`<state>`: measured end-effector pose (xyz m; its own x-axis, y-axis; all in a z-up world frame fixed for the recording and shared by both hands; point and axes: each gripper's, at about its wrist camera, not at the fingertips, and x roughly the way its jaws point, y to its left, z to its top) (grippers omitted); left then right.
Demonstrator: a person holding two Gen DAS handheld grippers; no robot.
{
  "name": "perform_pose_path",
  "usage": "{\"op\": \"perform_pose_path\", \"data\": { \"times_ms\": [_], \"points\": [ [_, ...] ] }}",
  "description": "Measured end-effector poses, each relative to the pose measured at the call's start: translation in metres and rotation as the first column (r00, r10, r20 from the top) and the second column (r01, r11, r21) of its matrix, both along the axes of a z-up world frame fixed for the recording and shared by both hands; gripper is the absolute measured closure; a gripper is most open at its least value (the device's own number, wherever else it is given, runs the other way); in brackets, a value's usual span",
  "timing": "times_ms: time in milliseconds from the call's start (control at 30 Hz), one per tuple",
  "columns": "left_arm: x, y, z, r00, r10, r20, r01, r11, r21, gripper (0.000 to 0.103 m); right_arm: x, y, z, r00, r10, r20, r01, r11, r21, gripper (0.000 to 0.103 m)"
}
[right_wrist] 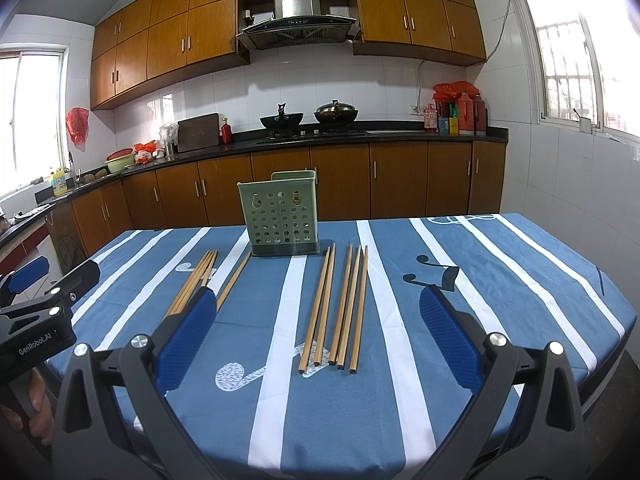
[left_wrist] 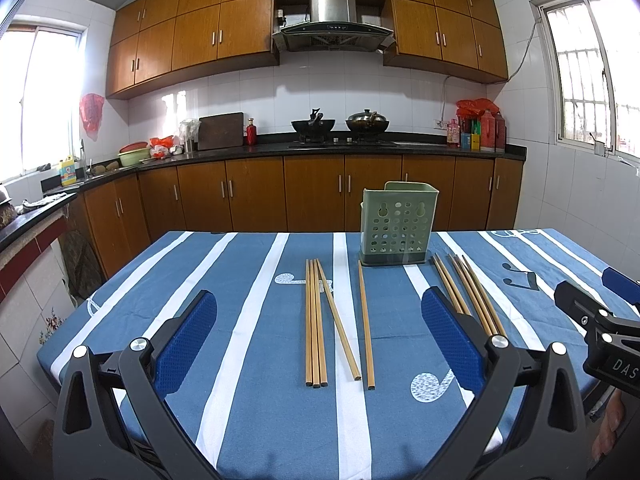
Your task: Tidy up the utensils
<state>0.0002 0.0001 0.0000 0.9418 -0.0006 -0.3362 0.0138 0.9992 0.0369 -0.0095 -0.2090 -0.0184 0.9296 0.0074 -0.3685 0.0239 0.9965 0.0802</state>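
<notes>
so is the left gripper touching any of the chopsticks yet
Apart. The left wrist view shows the left gripper open above the tablecloth, with the five chopsticks lying untouched between its jaws.

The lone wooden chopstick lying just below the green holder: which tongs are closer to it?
Left. The lone wooden chopstick lies between the open left tongs, while the right tongs sit further right, over another bundle.

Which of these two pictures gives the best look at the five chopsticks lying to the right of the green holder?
The right wrist view: all five right-hand chopsticks lie unobstructed between its open fingers, just in front of the green holder. In the left wrist view the same chopsticks sit off to the side, their near ends hidden behind a blue finger pad.
</notes>
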Motion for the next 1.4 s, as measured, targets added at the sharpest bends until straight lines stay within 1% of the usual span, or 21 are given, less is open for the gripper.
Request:
{"op": "perform_pose_path", "data": {
  "times_ms": [733, 967, 1167, 1267, 1400],
  "points": [
    [0.0, 0.0, 0.0, 1.0, 0.0, -0.002, 0.0, 1.0, -0.001, 0.002, 0.0, 0.0, 0.0, 1.0, 0.0, -0.005, 0.0, 1.0, 0.0, 0.004],
    [0.005, -0.002, -0.001, 1.0, 0.01, -0.016, -0.01, 1.0, 0.007, 0.002, 0.005, 0.0, -0.002, 1.0, -0.011, -0.019, 0.011, 1.0, 0.001, 0.004],
    [0.009, -0.003, -0.012, 0.998, 0.027, -0.055, -0.026, 0.999, 0.021, 0.002, 0.021, -0.012, -0.012, 0.997, -0.042, -0.071, 0.044, 0.999, 0.03, 0.004],
    [0.019, 0.007, -0.016, 0.995, 0.032, -0.092, -0.032, 0.999, 0.004, 0.002, 0.033, -0.022, -0.017, 0.991, -0.069, -0.114, 0.076, 0.996, 0.053, 0.004],
    [0.03, 0.018, -0.022, 0.988, 0.037, -0.149, -0.042, 0.999, -0.03, 0.002, 0.057, -0.037, -0.03, 0.975, -0.105, -0.197, 0.121, 0.99, 0.074, 0.004]
  ]
}}
